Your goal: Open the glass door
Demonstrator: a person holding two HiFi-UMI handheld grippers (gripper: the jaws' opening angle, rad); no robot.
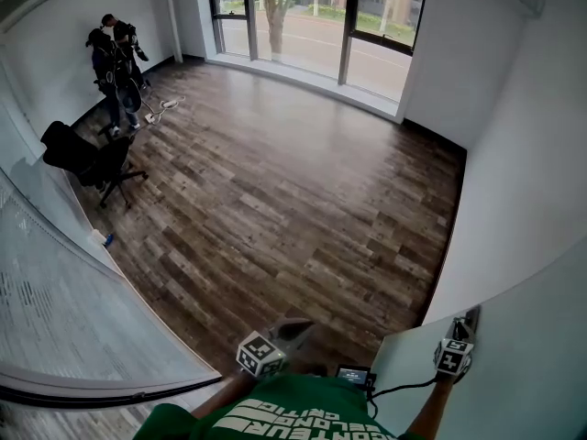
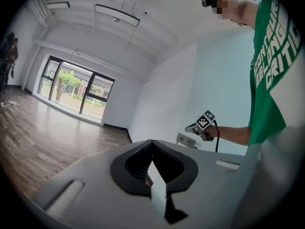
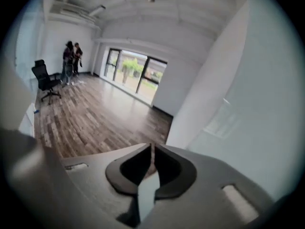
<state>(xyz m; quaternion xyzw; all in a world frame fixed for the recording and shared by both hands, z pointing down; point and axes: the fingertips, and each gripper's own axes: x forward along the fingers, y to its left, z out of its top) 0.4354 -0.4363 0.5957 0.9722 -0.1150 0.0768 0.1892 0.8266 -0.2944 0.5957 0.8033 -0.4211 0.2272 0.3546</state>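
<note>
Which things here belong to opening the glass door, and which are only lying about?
For the job:
left gripper, shut, empty
right gripper, shut, empty
pale panel beside the right gripper, probably the glass door

Just lying about:
office chair
two people in the far corner
cables on the floor

Dark wood-plank floor (image 1: pixel 275 200), bare white walls (image 1: pixel 514 154) — daylight through black-framed windows (image 1: pixel 312 26) at the far end. Black office chair (image 1: pixel 92 159) near the left wall, two people (image 1: pixel 115 62) standing beyond.

Two tools, the left tool (image 2: pixel 152 144) and the right tool (image 3: pixel 152 149), two people (image 1: pixel 114 58), one office chair (image 1: pixel 94 159).
</note>
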